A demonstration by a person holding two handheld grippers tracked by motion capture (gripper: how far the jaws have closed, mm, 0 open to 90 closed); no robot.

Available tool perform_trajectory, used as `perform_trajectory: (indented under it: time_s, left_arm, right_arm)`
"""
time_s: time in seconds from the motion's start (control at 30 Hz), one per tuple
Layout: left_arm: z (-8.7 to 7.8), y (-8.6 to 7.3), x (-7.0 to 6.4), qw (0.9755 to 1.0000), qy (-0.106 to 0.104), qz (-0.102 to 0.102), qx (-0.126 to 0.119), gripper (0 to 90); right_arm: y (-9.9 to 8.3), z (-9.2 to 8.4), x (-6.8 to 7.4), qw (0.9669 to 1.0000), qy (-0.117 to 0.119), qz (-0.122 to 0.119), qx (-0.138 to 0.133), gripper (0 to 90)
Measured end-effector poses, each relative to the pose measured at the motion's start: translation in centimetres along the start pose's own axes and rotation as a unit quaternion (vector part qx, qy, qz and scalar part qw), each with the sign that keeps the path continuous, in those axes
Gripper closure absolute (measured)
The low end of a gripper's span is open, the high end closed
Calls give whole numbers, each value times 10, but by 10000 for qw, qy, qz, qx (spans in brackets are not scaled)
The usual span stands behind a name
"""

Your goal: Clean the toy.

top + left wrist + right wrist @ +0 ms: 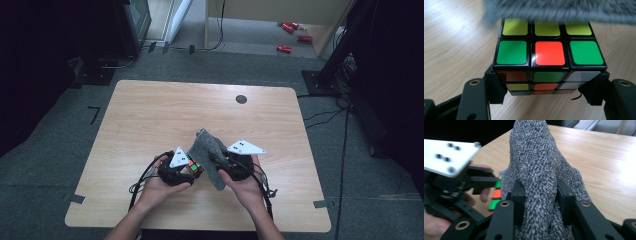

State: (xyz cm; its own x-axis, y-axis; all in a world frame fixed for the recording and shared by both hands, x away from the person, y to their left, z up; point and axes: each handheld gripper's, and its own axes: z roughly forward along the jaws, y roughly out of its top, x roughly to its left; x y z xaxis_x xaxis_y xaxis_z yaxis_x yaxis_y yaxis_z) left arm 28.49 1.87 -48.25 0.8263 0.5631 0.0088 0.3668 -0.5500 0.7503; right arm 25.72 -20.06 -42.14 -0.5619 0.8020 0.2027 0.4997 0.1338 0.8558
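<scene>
While your left tongs clamp the puzzle cube by its two opposite side faces, your right tongs are narrowed around a bunched fold of the grey cloth. You hold both close together just above the near middle of the worktop, the cloth draped against the cube's far edge in the left gripper view.

Expect the cube to handle as a light, rigid block; its glossy plastic stickers are probably slippery, and its layers can twist, so keep the pads flat on the faces and centred across the middle row, not on a corner. Its shape is square-edged, black-framed, with green, red, yellow and white tiles.

Expect the cloth to be soft, limp and light, with a nubbly, looped weave that should grip well. Take it where it bunches thickest, since a thin edge would likely slip out. Pale wood-grain laminate lies beneath.
</scene>
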Motion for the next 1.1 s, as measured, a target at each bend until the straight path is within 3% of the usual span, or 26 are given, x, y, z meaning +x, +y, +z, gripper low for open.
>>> perform_trajectory:
  time_s: [0.13,0.27,0.4,0.5,0.63,0.77,0.9,0.97,1.1]
  left_arm:
    - [3,1,-6,9998,100,147,129,340]
    - [3,5,-12,9998,88,147,68,340]
    - [2,5,-13,9996,189,198,28,343]
    - [0,5,-14,9994,224,252,-56,344]
    - [-2,3,-12,9994,182,260,-101,344]
    - [-7,3,-6,9994,129,114,-284,344]
    - [-7,4,-5,9995,120,205,-229,344]
    - [-4,5,-9,9994,116,273,-174,344]
    - [-4,10,-19,9988,78,425,-227,344]
  right_arm:
    - [2,6,16,9999,95,0,142,665]
    - [-4,18,27,9993,158,-60,341,664]
    - [-9,23,32,9989,-35,-331,342,664]
    - [-10,21,29,9976,-355,-535,275,666]
    - [-9,18,14,9976,-492,-420,254,669]
    - [-10,15,0,9952,-863,-329,338,672]
    - [-7,4,-4,9984,-563,21,80,668]
    - [-3,0,6,9995,-307,-36,-6,664]
    - [-5,6,30,9993,-133,-340,62,664]
